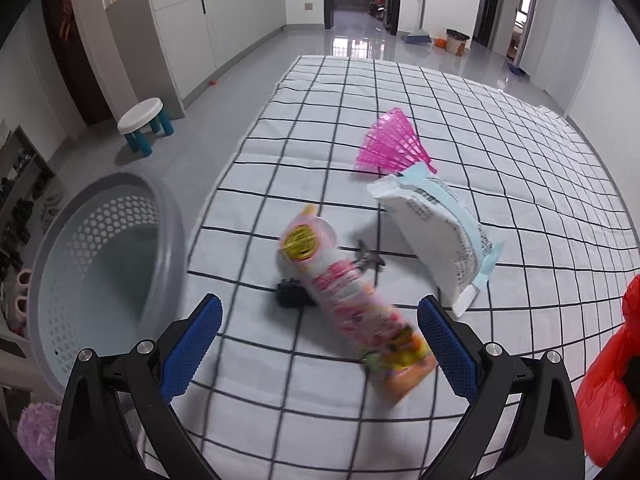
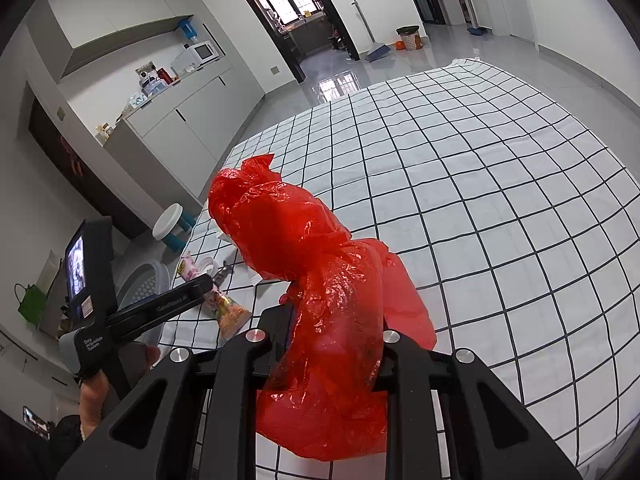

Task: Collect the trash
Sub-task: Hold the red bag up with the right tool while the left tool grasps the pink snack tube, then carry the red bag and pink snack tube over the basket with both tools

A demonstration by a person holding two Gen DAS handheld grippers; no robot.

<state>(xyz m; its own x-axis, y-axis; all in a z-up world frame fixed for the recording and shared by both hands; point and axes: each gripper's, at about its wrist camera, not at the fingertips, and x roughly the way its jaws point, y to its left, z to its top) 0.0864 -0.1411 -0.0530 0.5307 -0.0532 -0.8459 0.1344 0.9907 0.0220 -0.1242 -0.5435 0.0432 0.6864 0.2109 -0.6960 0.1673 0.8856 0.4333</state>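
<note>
A long pink snack wrapper [image 1: 352, 304] lies blurred on the black-checked white cloth [image 1: 500, 128], between the fingers of my left gripper [image 1: 320, 336]. That gripper stands open, its blue pads [image 1: 196, 344] wide apart and off the wrapper. Beyond it lie a white tissue pack [image 1: 432, 236], a pink plastic mesh piece [image 1: 390, 144] and small black bits [image 1: 290, 295]. My right gripper [image 2: 332, 320] is shut on a crumpled red plastic bag [image 2: 304, 248], which hides its fingertips. The bag's edge [image 1: 612, 376] shows at the right of the left wrist view.
A grey perforated basket [image 1: 104, 264] stands on the floor beside the cloth's left edge. A white and blue stool [image 1: 143, 121] and a long cabinet [image 1: 212, 20] are farther left. A hand [image 2: 94, 394] holds the left gripper's handle. A bin [image 1: 456, 42] stands far back.
</note>
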